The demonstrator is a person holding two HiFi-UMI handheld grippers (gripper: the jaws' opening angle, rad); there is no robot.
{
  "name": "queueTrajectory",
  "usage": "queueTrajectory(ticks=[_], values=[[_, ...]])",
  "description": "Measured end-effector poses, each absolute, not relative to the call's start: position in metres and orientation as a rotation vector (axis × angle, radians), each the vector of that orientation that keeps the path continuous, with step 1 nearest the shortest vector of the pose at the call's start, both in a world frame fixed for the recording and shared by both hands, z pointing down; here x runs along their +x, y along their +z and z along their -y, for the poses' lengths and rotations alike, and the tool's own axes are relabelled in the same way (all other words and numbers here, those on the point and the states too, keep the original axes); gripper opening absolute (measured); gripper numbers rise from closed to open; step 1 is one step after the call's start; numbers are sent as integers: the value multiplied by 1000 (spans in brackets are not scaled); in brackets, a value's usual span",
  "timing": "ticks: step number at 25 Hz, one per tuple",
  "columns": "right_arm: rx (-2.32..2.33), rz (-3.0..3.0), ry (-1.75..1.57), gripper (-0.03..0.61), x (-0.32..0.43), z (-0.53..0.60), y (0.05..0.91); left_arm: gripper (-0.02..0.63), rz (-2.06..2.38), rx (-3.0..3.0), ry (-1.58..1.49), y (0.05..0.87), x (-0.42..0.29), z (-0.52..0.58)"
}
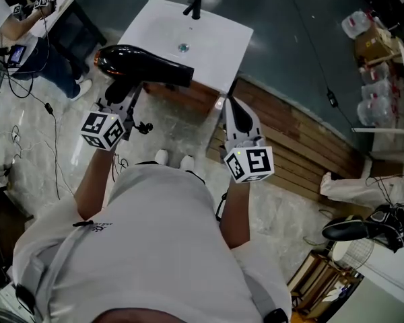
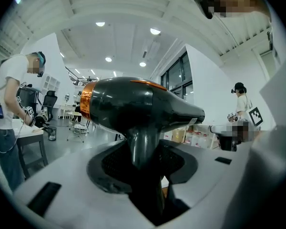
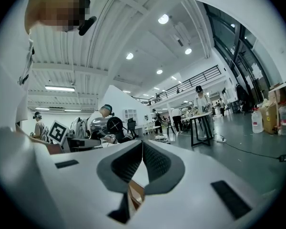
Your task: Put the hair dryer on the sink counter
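Mid-carry, the left gripper (image 1: 121, 94) pinches the hair dryer (image 1: 145, 64) handle in its fingers (right gripper (image 1: 237, 116) fingers pressed together, empty), and the next move is probably lowering it forward onto the sink counter (image 1: 222, 38).

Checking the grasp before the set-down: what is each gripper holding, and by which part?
The left gripper holds the hair dryer by its handle. The right gripper is shut and empty.
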State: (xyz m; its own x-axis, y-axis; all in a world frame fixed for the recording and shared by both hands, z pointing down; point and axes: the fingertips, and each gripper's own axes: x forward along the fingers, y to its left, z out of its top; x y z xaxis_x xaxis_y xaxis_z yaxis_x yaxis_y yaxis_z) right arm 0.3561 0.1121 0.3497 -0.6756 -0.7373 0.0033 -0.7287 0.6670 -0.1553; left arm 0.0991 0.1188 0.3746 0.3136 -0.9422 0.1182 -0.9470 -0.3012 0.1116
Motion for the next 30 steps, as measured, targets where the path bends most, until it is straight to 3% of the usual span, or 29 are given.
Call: queueTrajectory(ticks=[30], values=[[-1160, -2838, -264, 8, 366, -123, 370, 172, 1819, 2403, 48, 371, 97, -137]])
